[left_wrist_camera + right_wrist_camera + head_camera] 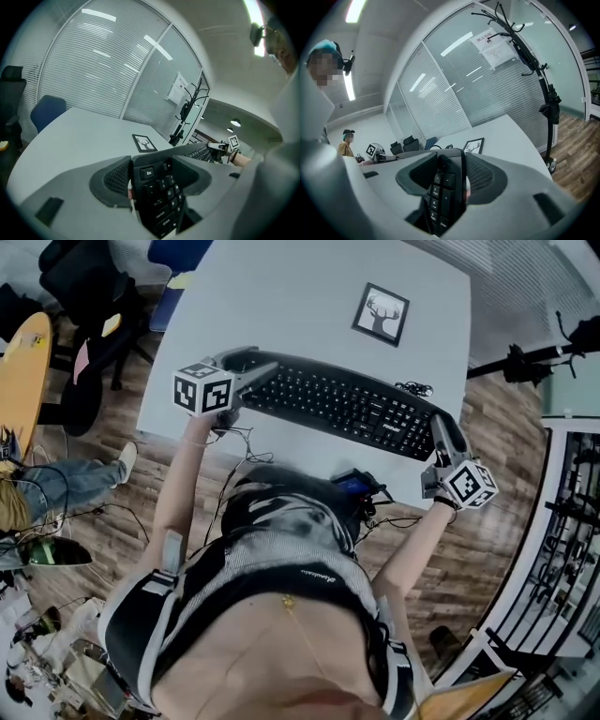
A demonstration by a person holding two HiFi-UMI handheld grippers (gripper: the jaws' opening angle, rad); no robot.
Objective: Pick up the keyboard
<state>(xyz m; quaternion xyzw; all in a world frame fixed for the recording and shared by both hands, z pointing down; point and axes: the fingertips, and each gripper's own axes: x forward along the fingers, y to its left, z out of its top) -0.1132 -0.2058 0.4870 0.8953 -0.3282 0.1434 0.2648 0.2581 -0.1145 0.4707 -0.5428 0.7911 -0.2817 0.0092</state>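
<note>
I am holding one black keyboard (347, 404) with two grippers, one at each end. On the left, I am clamping my left gripper (152, 174) on the end with the Esc key, its two pads pressing on that end. The keyboard is stretching across over the near edge of the one grey table (281, 296), and one framed deer picture (381, 313) is lying beyond it. On the right, I am clamping my right gripper (449, 176) on the number-pad end.

Head view steeply down, gripper views close, seemingly opposed, sharing keyboard (347, 404)
</note>
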